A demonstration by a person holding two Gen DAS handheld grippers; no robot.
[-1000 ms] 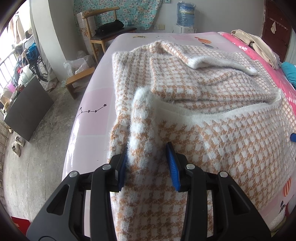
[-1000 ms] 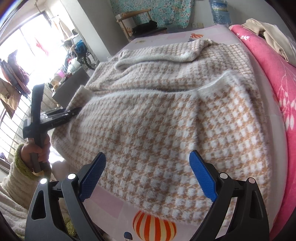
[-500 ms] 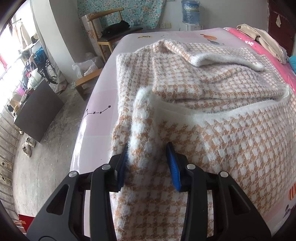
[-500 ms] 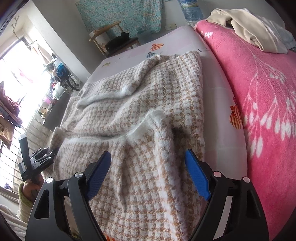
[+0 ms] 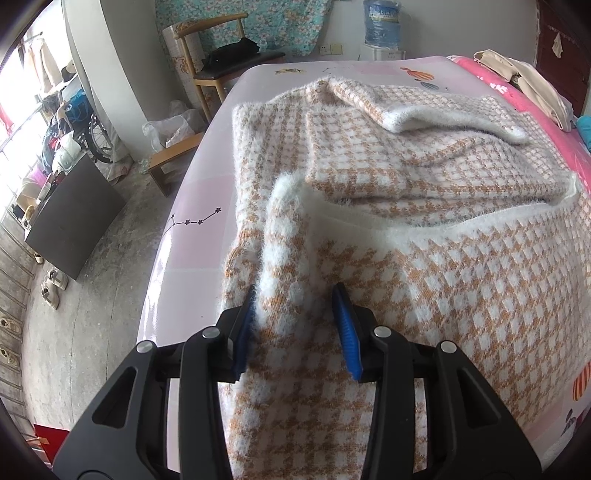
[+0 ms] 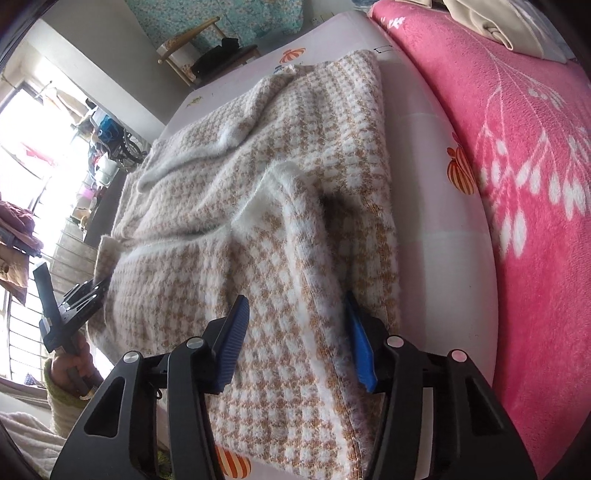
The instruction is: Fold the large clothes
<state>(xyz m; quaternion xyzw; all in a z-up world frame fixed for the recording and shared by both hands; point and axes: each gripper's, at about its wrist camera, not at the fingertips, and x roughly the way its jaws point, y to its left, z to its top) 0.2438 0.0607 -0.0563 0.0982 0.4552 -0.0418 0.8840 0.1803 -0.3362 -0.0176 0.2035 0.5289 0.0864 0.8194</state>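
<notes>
A large fuzzy sweater in tan and white houndstooth [image 5: 424,177] lies spread on the bed, its near half folded up over the rest. My left gripper [image 5: 295,325] is shut on a bunched fold at the sweater's left near edge. My right gripper [image 6: 299,343] straddles the sweater's [image 6: 258,206] right near edge, jaws partly open, cloth between the blue pads. The left gripper [image 6: 79,295] and the hand holding it show at the left of the right wrist view.
The bed has a pale pink sheet [image 5: 207,206] and a bright pink blanket [image 6: 517,147] on its right side, with beige clothes [image 5: 524,77] on it. A wooden chair [image 5: 214,62], a water jug [image 5: 380,18] and a dark cabinet [image 5: 70,218] stand on the floor beyond and left of the bed.
My right gripper swung right to the sweater's right edge and its jaws narrowed around the cloth. My left gripper kept its hold and barely moved.
</notes>
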